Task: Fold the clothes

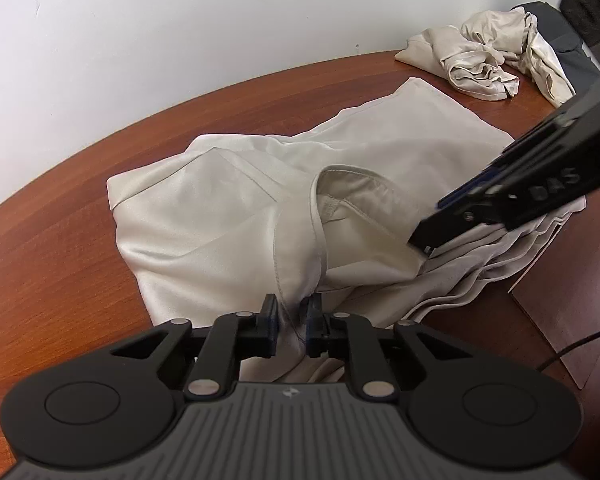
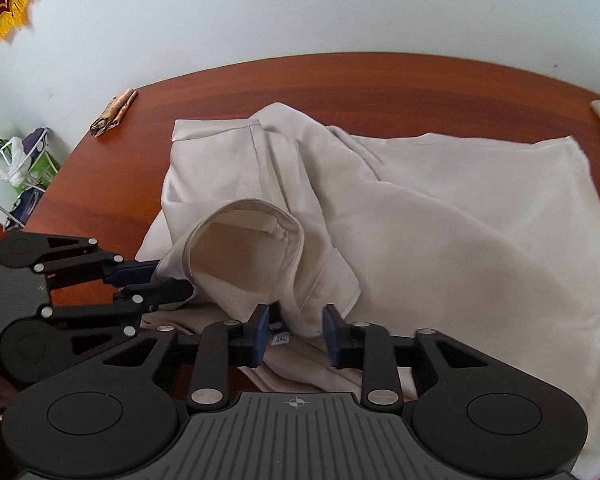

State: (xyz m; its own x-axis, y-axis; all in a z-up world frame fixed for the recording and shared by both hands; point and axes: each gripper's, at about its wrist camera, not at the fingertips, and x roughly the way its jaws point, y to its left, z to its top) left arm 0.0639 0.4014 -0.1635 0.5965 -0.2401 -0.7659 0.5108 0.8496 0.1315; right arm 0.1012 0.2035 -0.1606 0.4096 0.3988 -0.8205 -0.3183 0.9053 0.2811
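Left gripper (image 1: 292,318) pinches the cream shirt (image 1: 228,208) (near its collar (image 2: 260,216)); right gripper (image 2: 296,330), jaws apart, straddles the collar's other side.

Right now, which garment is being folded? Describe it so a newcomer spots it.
On the brown wooden table, it is the cream shirt spread mid-table, its collar standing open between both grippers. Unlike the crumpled cream pile at the far corner, it lies mostly flat.
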